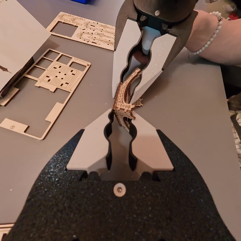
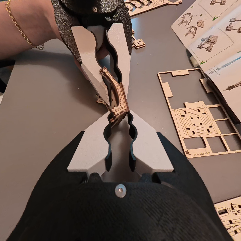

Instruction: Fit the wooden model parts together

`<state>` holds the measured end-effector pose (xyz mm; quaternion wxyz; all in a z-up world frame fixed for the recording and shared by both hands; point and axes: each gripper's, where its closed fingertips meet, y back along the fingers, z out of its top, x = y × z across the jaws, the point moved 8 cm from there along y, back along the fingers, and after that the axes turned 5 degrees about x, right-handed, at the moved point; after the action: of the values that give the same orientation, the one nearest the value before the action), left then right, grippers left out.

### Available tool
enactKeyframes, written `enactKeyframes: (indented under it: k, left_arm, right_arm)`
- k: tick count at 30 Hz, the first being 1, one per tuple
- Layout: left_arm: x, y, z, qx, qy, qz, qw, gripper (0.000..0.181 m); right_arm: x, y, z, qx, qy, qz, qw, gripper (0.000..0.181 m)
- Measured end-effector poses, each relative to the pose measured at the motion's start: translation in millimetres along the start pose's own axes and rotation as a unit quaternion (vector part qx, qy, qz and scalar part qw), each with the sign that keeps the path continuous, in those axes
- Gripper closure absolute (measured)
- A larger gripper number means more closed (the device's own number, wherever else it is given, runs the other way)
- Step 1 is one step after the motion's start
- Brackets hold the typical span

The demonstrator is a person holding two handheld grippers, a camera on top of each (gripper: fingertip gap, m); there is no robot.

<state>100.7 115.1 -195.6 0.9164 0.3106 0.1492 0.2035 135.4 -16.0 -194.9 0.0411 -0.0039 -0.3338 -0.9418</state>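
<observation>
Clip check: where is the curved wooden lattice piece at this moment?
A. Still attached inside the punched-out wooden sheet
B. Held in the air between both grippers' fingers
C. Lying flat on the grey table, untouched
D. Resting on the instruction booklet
B: the curved wooden lattice piece is pinched at one end by the left gripper and at the other by the right gripper, above the grey table.

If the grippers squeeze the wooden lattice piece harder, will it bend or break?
The wooden lattice piece looks thin and laser-cut with many open struts, so it probably snaps rather than flexes. It seems light. Both the left gripper and right gripper pinch it, so twisting seems risky.
</observation>
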Motion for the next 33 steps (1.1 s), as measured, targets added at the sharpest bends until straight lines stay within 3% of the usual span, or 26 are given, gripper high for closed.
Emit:
enactKeyframes:
  k: [17, 21, 24, 28, 33]
  left_arm:
    - [4, -3, 1, 0.006, 0.012, -0.002, 1.000, 0.164]
    - [-1, -1, 3, -0.007, -0.043, 0.027, 0.999, 0.164]
    - [-6, 3, 7, -0.041, -0.103, 0.066, 0.992, 0.165]
    - [-20, 12, 13, -0.074, -0.242, 0.167, 0.953, 0.167]
    - [-49, 28, 24, -0.088, -0.423, 0.323, 0.842, 0.168]
  right_arm:
    - [-4, -2, 0, 0.006, -0.031, 0.024, 0.999, 0.163]
    - [1, 0, 1, -0.009, 0.001, -0.005, 1.000, 0.163]
    - [6, 5, 3, -0.038, 0.078, -0.057, 0.995, 0.163]
    - [15, 10, 6, -0.100, 0.221, -0.151, 0.958, 0.163]
    - [35, 24, 21, -0.154, 0.409, -0.284, 0.853, 0.162]
